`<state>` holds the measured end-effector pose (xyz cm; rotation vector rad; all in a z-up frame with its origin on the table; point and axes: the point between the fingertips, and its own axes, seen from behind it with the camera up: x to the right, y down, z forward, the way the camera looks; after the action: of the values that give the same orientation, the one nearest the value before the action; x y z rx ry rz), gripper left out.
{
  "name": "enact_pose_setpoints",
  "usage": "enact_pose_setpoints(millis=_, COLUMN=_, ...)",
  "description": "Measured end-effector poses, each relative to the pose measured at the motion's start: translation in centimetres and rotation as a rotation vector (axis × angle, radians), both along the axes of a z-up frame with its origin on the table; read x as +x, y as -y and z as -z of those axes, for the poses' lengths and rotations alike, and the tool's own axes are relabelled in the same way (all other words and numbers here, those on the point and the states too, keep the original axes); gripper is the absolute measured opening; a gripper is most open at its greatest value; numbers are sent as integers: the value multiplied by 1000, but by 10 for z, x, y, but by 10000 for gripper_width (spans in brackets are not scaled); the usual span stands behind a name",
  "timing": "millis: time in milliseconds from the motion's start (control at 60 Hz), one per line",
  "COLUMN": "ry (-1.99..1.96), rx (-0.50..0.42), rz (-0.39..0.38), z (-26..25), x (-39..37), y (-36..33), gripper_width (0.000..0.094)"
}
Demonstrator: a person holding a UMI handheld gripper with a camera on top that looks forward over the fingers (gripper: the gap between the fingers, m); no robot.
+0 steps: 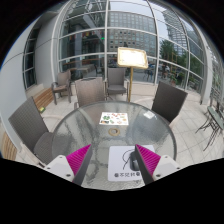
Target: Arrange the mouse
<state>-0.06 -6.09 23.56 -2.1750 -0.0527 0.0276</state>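
My gripper [114, 162] is open above the near side of a round glass table [80, 132]. Its pink pads [79, 158] stand wide apart with nothing held between them. A white mat [122, 165] with printed text along its near edge lies on the glass between the fingers, closer to the right one. A dark curved shape [133, 158] lies on the mat beside the right finger; I cannot tell whether it is the mouse or a printed outline. A small white card with dark items [114, 118] lies at the table's middle, beyond the fingers.
Several dark chairs ring the table: one at the left [28, 120], one at the far side [90, 92], one at the right [168, 100]. A lit sign on a stand [131, 60] is behind them, before tall glass walls.
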Motion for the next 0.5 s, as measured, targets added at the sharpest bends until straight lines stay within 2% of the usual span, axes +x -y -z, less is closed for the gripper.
enact_pose_setpoints(millis=500, ry=11, rx=28, rz=-54, z=-16, x=-48, y=57, gripper_width=861)
